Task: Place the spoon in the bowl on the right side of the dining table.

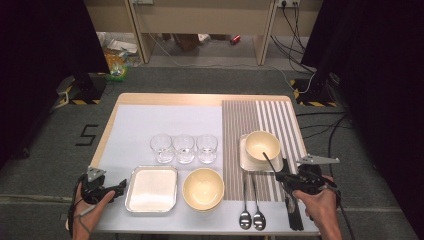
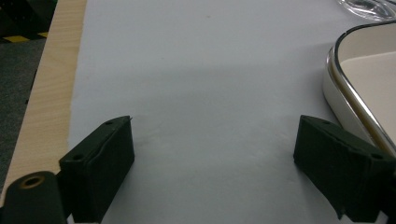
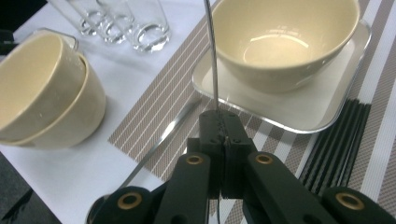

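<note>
At the near right edge of the counter [image 1: 115,112], the right tool [image 3: 224,122] has its jaws pressed together on a thin dark rod, apparently a chopstick [image 3: 212,56], which rises from the jaws and leans toward the cream bowl [image 3: 285,39] ahead; in the high view the same stick [image 1: 269,164] slants from the tool up over the bowl's rim. At the near left edge, the left tool [image 2: 215,154] is spread wide with nothing between its jaws, hovering low over the pale mat [image 2: 201,74], just beside the rim of a metal tray [image 2: 355,98]. Beside the right tool lies a bundle of black chopsticks [image 1: 294,212] on the striped placemat [image 1: 240,125]; how many are in it cannot be told. Two metal spoons [image 1: 251,217] lie side by side near the front of that placemat. Left of them sit two cream bowls [image 1: 203,188], stacked one inside the other, and then the empty metal tray. Farther back, a second tray [image 1: 246,162] carries the single bowl, making two trays and three bowls in all. Three clear glasses [image 1: 184,148] stand in a row behind the near tray and the stacked bowls.
</note>
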`<state>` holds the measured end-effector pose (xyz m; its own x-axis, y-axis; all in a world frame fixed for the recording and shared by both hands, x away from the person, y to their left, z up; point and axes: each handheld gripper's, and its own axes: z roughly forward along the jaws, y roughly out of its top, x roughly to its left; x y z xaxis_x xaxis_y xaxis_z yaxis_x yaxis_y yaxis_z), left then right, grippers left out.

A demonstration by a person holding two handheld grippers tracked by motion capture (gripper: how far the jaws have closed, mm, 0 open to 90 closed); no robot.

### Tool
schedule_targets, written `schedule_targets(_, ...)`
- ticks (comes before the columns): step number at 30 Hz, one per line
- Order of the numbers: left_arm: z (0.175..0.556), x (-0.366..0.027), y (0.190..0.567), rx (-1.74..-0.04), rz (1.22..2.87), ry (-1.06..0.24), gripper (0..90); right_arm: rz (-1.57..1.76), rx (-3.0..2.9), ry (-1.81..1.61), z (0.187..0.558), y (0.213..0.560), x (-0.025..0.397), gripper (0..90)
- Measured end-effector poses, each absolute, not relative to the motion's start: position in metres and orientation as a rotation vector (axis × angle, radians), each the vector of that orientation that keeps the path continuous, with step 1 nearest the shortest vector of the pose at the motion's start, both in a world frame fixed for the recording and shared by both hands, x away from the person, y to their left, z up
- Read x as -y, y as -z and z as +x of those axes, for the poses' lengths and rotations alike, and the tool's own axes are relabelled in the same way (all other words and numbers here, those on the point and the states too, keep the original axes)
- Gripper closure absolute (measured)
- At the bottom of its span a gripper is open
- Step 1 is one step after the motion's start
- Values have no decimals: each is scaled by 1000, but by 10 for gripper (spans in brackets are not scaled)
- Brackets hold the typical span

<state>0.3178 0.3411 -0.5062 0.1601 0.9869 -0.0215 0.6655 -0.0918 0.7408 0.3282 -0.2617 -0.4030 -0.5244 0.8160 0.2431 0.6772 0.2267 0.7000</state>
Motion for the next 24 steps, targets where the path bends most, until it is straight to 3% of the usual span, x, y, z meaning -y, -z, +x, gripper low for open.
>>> schedule_targets(24, 318, -341, 506, -1569, 1826, -670, 111, 1435, -2189, -1359, 379, 364, 273, 900)
